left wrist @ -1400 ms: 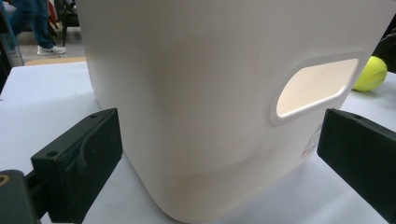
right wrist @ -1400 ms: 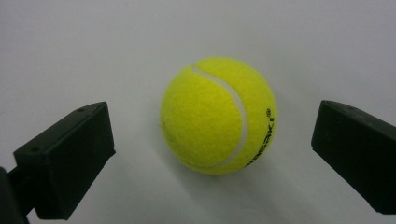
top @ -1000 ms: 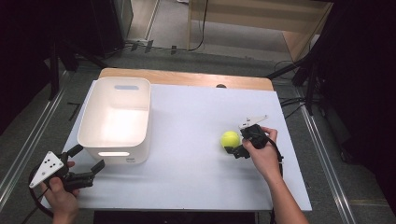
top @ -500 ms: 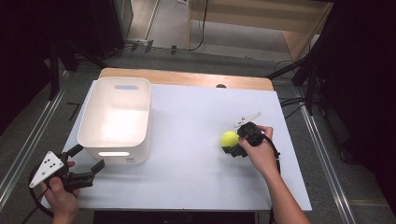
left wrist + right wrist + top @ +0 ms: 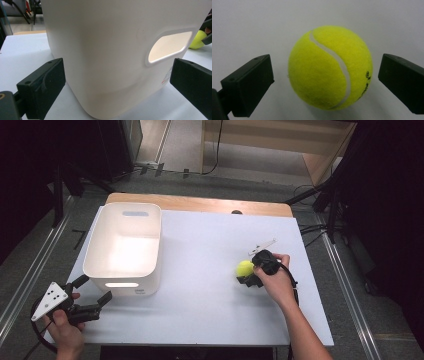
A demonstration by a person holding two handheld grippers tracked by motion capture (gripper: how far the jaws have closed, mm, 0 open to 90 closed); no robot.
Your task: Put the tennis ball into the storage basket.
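One fuzzy yellow ball [image 5: 330,68] with a curved white seam is sitting between the right hand-held gripper's [image 5: 325,82] wide jaws; the left hand-held gripper [image 5: 117,85], wide too, is facing a smooth white bin [image 5: 120,50].

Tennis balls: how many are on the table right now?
1. The tennis ball lies on the white table, between the open jaws of the right gripper. The white bin looks empty from above, though its near wall hides part of the floor.
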